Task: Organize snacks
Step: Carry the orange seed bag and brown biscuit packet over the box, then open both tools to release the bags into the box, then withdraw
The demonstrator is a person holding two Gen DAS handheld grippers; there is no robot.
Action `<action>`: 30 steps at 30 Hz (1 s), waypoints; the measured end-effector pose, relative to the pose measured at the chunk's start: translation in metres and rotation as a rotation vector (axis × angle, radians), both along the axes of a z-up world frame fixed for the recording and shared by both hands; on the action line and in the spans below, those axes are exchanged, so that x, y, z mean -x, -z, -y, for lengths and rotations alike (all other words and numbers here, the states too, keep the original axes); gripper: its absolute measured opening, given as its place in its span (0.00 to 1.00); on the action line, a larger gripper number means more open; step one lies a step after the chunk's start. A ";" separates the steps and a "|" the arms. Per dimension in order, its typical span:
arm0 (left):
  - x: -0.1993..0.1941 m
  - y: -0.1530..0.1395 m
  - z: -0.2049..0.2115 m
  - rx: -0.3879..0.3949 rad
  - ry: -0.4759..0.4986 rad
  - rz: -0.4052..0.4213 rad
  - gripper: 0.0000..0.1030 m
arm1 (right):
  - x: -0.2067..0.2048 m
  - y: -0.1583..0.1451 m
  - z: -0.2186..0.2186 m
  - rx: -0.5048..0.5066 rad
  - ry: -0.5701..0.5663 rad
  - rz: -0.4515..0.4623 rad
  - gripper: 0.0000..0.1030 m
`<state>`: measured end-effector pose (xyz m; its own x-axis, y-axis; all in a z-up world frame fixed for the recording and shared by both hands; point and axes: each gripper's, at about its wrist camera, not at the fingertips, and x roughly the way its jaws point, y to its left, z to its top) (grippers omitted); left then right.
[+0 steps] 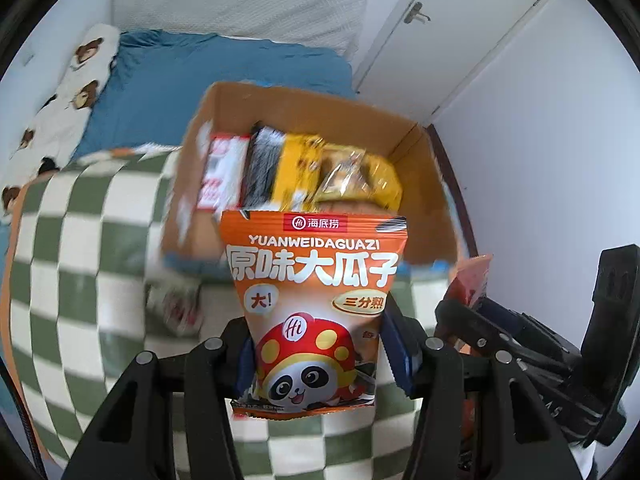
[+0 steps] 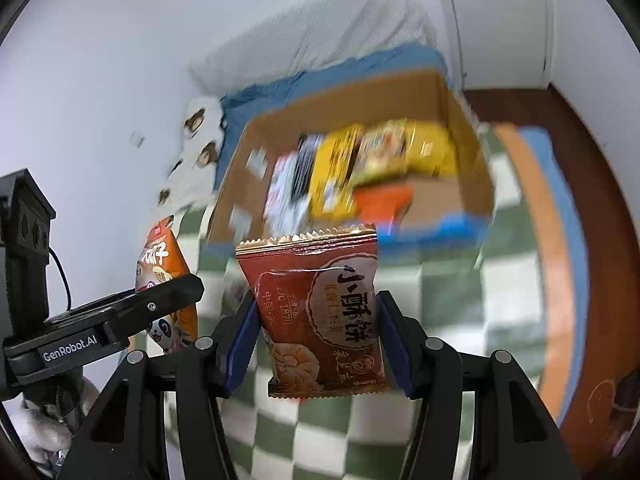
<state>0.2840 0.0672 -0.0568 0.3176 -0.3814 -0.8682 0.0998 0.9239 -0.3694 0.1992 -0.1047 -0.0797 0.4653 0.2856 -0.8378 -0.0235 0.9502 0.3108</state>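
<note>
Short of the box (image 1: 304,184), on its near side, both grippers hang over the checked blanket (image 1: 80,240), each with a packet.

Left gripper (image 1: 320,356): fingers closed partway onto the seed bag (image 1: 312,304), pads pressing its two side edges low down. Bag stands upright, long axis pointing away from the fingers toward the box; its top edge overlaps the box's near wall in the left view. Whether it is over the rim or only lined up with it, cannot tell.

Box sits straight ahead of both sets of fingers, open top toward the cameras. A row of packets stands against its far wall: a red-and-white one at the left, then black, then yellow (image 1: 360,176). Bare cardboard floor shows nearer to the grippers, and more at the right end of the row. One loose packet (image 1: 176,304) lies on the blanket just left of the box's near corner; blurred, type unreadable.

Right gripper (image 2: 316,340): fingers closed partway on the biscuit pack (image 2: 320,312), held by its side edges, upright, slightly tilted. Its top seam sits just under the box's near wall in the right view, so it appears short of the rim.

Judgement: both arms look about equally near; left seems a touch nearer. The move turns on clearing the near wall, forward then down.
</note>
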 end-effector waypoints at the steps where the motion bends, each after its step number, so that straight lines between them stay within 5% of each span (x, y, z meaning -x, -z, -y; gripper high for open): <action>1: -0.012 -0.001 0.003 0.002 0.003 -0.008 0.49 | -0.013 -0.003 0.004 0.010 0.007 -0.001 0.58; 11: -0.125 0.047 0.039 -0.072 0.029 -0.164 0.49 | -0.120 0.019 0.046 0.063 0.089 -0.114 0.58; 26: -0.141 0.143 0.050 -0.094 0.021 -0.399 0.51 | -0.164 0.094 0.058 0.123 0.089 -0.273 0.60; 28: -0.137 0.148 0.052 -0.119 0.044 -0.431 0.72 | -0.167 0.106 0.058 0.147 0.093 -0.328 0.74; 30: -0.135 0.147 0.054 -0.174 0.058 -0.405 0.81 | -0.167 0.110 0.055 0.161 0.072 -0.335 0.81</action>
<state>0.4194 0.0133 -0.2042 -0.0790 -0.2253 -0.9711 0.0332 0.9730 -0.2285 0.3663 -0.1595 -0.1898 0.1719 0.1141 -0.9785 0.1226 0.9831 0.1361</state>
